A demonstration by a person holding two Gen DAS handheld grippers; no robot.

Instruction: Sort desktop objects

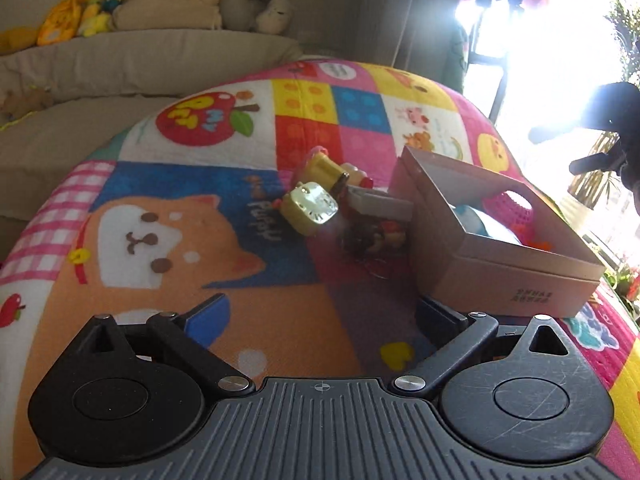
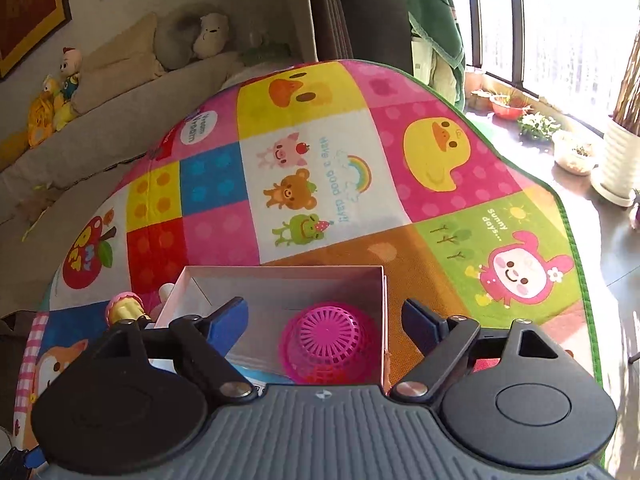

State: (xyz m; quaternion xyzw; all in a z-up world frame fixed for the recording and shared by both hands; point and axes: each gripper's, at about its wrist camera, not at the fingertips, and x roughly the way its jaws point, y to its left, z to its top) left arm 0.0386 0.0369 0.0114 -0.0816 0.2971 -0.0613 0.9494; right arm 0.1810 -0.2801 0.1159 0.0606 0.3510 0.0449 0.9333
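Cardboard box (image 1: 516, 276) part-filled; my left gripper (image 1: 320, 312) and right gripper (image 2: 320, 320) gape empty, clock (image 1: 310, 206) likely next

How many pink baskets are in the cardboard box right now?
1. A pink basket lies in the cardboard box, against its right wall, partly over something red. The right gripper blocks the near end, so another may be hidden.

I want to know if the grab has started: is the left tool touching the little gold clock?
Apart. In the left wrist view the left tool is open, with bare mat between its fingertips and the gold clock lying farther ahead.
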